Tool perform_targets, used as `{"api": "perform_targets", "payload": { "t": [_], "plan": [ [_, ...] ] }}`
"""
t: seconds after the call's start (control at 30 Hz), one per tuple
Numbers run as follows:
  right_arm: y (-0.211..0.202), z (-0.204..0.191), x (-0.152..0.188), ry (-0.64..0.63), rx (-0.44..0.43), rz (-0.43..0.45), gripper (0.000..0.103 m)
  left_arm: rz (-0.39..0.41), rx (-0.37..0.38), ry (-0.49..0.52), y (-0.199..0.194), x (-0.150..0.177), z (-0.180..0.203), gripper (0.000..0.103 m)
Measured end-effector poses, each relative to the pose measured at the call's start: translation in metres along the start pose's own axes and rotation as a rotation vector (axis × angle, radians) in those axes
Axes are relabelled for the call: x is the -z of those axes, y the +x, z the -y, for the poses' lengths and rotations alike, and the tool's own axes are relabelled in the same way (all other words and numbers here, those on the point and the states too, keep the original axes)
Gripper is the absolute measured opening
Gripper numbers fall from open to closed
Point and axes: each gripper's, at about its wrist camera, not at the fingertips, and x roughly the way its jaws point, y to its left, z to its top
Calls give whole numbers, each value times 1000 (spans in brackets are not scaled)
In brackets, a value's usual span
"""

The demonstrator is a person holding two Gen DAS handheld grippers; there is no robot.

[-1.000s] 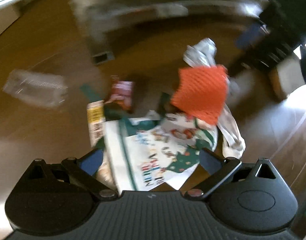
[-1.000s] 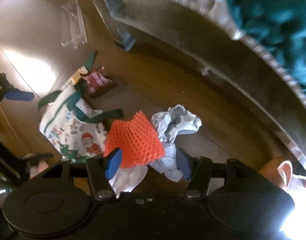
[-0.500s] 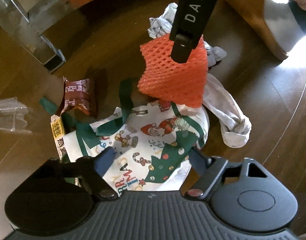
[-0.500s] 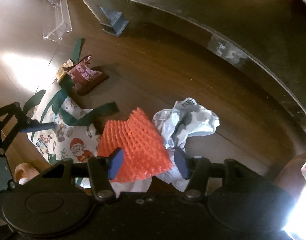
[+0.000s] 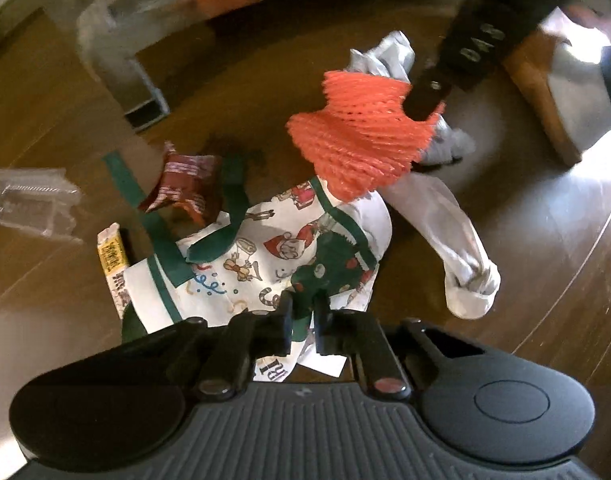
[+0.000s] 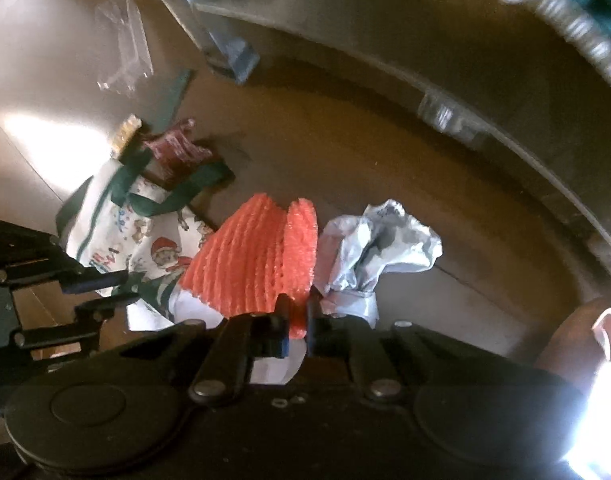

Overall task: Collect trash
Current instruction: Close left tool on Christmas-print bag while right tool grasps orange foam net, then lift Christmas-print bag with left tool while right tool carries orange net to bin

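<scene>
We have the left gripper (image 5: 304,320) nearly closed, pinching the near edge of the Christmas-print bag (image 5: 273,264) on the wood floor (image 5: 525,280): white, green trim and handles, Santa and tree cartoons, partial letters at its edge, unreadable. Our right gripper (image 6: 298,322) is clamped on the orange foam net (image 6: 257,260), ribbed mesh, flared, lifted over the bag's far end. Just behind the net lies crumpled white paper (image 6: 379,248). A red snack wrapper (image 5: 185,188) and a yellow-label packet (image 5: 112,256) sit by the handles, print too blurred. A clear plastic tray (image 5: 29,204) lies well apart.
</scene>
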Motion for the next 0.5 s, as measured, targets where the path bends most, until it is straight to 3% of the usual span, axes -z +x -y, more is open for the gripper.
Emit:
{"api": "perform_targets", "payload": {
  "t": [0.27,0.5],
  "plan": [
    [-63,-8,10,5,16,130,5,67,-16,-136,-44,-2,-26,5],
    [-140,-24,14,-19,50,261,5,146,-84,-239,-107,5,-48,4]
  ]
}}
